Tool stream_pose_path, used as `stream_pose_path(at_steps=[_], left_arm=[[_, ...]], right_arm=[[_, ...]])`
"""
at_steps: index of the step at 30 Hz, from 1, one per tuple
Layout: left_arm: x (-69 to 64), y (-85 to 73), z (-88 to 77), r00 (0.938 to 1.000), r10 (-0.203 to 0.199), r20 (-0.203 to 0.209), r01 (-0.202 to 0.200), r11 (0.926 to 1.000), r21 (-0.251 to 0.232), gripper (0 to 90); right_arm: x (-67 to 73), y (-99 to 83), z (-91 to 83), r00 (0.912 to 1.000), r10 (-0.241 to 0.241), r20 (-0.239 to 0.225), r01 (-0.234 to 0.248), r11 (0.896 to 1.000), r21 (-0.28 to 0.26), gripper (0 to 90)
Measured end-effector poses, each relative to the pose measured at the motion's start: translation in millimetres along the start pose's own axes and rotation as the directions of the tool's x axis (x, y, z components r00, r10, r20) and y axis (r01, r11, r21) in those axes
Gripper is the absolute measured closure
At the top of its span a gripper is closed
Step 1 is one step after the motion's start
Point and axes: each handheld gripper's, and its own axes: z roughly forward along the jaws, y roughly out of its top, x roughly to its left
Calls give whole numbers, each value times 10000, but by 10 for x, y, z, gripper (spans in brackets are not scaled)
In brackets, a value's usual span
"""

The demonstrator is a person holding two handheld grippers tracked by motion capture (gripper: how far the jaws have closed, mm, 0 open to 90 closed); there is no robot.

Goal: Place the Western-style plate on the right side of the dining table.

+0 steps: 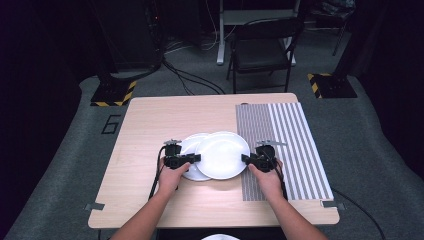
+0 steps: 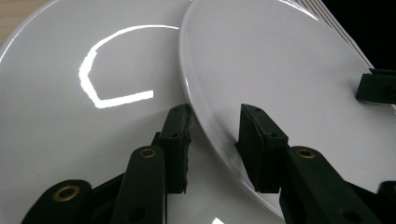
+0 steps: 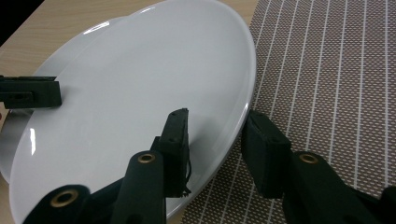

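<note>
We hold the top plate point(image 1: 222, 154), which overlaps the lower plate point(image 1: 192, 150) mid-desk point(image 1: 150, 130), with the right gripper point(image 1: 246, 159) clamped on its right rim and the left gripper point(image 1: 197, 158) straddling its left rim loosely, so next we likely free and withdraw the left.

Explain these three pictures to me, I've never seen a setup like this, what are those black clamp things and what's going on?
A person holds a two-jaw gripper in each hand. One picture looks down on the wooden table; the other two come from cameras riding on the grippers. Two white plates overlap at the edge of a striped mat. The right gripper clamps the rim of the top plate; the left gripper straddles the opposite rim, jaws apparently not pressing. The lower plate lies underneath.
</note>
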Motion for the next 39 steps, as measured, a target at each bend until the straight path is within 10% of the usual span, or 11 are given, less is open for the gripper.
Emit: stream_pose_path(at_steps=[20, 39], left_arm=[[-208, -28, 59, 9941, 638, -878, -639, 9980, 17, 524], [-297, -22, 84, 9948, 590, -833, -580, 9982, 145, 471]], right_arm=[[101, -54, 0, 9973, -418, 599, 413, 9991, 96, 548], [127, -94, 45, 9962, -329, 811, 311, 9992, 239, 487]])
